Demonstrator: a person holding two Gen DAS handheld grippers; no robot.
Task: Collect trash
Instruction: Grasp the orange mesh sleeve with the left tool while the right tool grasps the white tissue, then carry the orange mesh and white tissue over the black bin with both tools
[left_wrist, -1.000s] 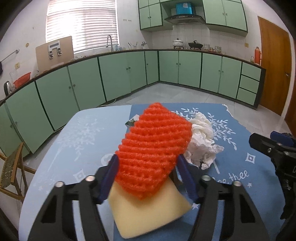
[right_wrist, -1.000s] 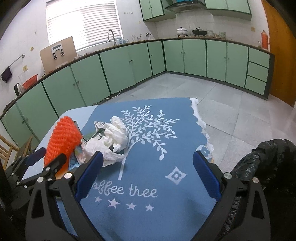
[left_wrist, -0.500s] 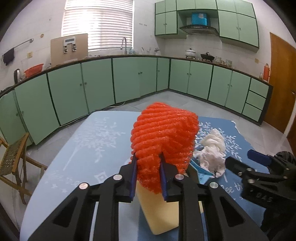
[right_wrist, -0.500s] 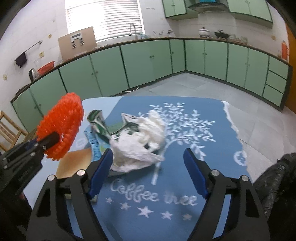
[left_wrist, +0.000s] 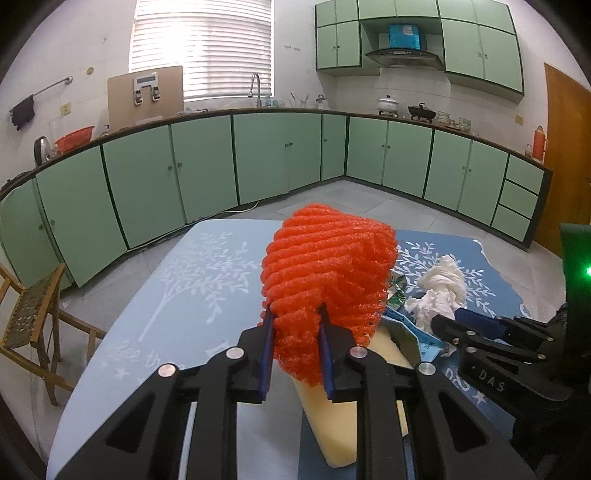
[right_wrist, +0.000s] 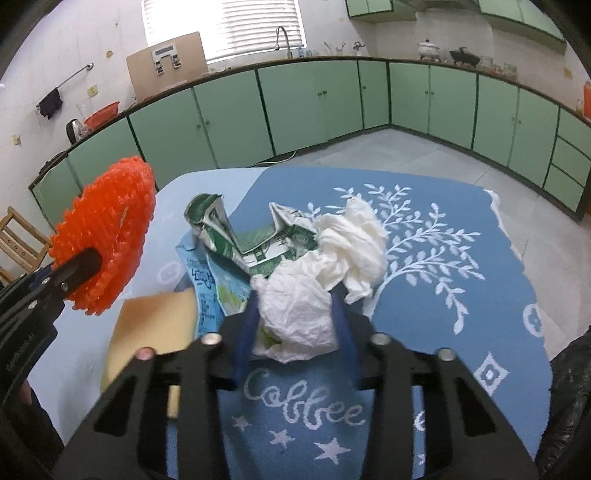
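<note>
Left claw (left_wrist: 295, 328) pinching orange foam net (left_wrist: 328, 266) — right claw (right_wrist: 295, 317) clamping white tissue wad (right_wrist: 299, 314).

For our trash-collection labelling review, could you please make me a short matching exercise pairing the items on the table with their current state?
Items:
1. orange foam net
2. white crumpled tissue
3. yellow sponge
4. green crumpled carton

States:
A. lying flat on the table, ungripped
B. pinched and lifted by the left gripper
C. between the right gripper's fingers
D. standing crumpled behind the tissue

Pairs: 1-B, 2-C, 3-A, 4-D
</note>
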